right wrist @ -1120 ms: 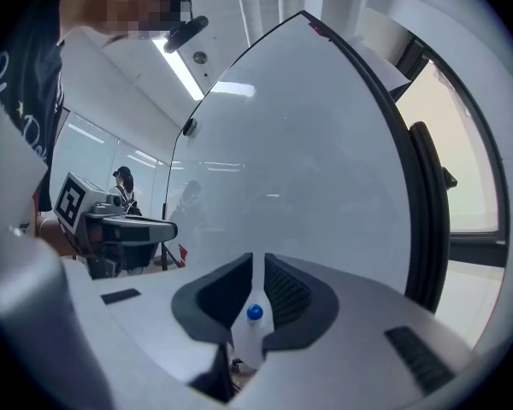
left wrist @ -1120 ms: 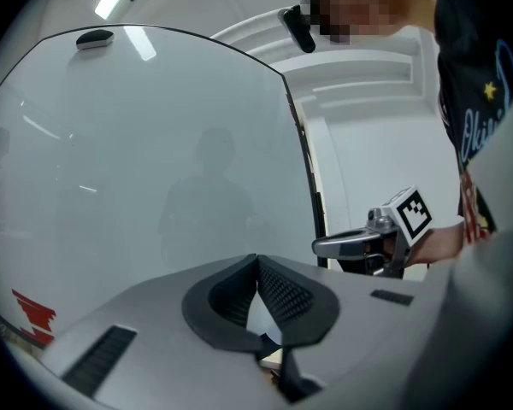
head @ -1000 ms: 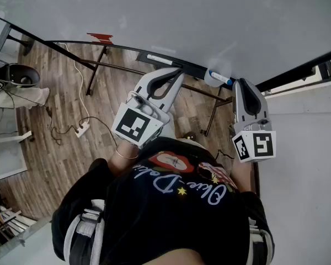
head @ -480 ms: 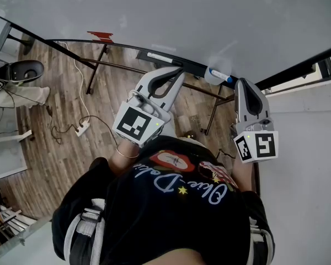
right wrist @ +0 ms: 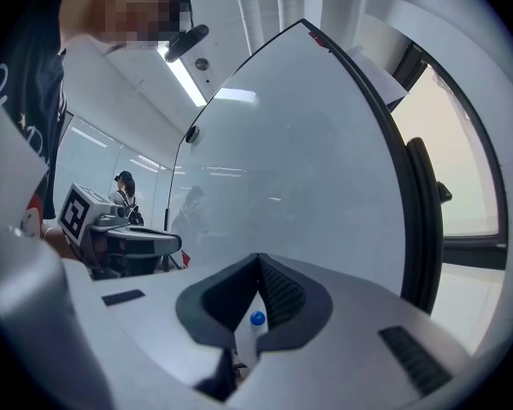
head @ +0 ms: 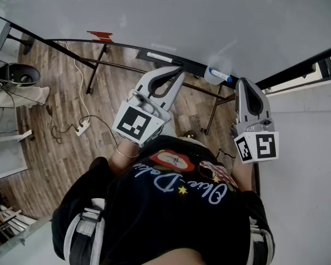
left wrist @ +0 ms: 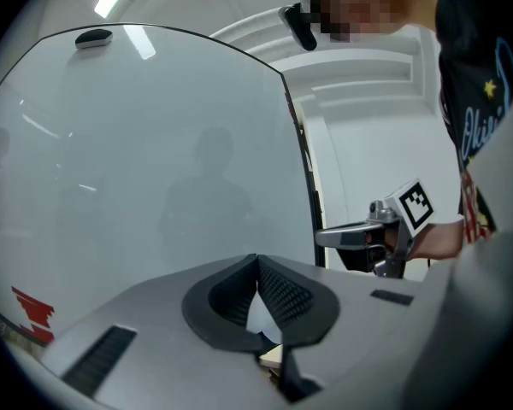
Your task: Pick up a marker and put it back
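A white marker with blue ends (head: 219, 76) lies along the whiteboard's tray (head: 127, 47). Its right end reaches the tips of my right gripper (head: 240, 83). In the right gripper view the jaw tips (right wrist: 258, 260) meet. The marker's blue end (right wrist: 256, 319) and white body sit in the narrow gap just behind them, clasped between the dark pads. My left gripper (head: 179, 70) hovers level beside the tray with its tips (left wrist: 257, 260) together and nothing between them. A second marker, white and black (head: 160, 57), lies further left on the tray.
The whiteboard (head: 209, 21) fills the top of the head view and faces both grippers. It has a red mark (head: 101, 37) near its lower left. Its stand's legs (head: 94, 73) rest on wooden floor with a cable and a power strip (head: 81, 128). A dark window frame (right wrist: 419, 220) stands to the right.
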{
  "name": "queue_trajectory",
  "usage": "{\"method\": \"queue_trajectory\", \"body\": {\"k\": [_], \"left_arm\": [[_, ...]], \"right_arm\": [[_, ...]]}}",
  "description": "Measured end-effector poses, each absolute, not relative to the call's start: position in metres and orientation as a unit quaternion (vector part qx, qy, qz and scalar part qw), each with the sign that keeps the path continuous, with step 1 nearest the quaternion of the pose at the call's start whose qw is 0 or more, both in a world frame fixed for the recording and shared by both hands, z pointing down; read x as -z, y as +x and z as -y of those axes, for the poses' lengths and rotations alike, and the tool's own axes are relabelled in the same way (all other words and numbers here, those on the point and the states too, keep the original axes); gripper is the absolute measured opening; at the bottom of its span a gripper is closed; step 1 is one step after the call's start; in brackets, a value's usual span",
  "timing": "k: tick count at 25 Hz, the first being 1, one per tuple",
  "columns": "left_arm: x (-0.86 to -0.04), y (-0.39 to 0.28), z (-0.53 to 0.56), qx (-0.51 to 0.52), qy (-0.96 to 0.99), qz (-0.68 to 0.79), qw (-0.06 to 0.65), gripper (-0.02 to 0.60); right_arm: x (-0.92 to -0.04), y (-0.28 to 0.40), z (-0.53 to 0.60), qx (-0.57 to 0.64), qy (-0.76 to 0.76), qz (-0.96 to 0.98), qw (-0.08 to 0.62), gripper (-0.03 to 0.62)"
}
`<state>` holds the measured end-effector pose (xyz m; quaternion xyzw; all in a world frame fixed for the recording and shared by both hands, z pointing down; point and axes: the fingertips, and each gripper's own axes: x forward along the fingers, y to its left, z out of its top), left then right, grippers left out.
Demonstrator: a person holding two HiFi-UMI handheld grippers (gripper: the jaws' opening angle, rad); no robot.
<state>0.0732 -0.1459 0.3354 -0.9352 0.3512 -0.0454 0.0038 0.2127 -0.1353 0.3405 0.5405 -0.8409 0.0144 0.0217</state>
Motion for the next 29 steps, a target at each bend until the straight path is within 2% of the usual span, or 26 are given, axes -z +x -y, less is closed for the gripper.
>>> {"method": "queue_trajectory", "body": {"k": [29], "left_arm": [[-0.3366, 0.0745, 0.147, 0.05, -0.936, -0.35, 0.002, 0.004]], "right_arm": [[-0.3366, 0.2147, 0.1359, -0.008, 0.543, 0.84, 0.017, 0.0]]}}
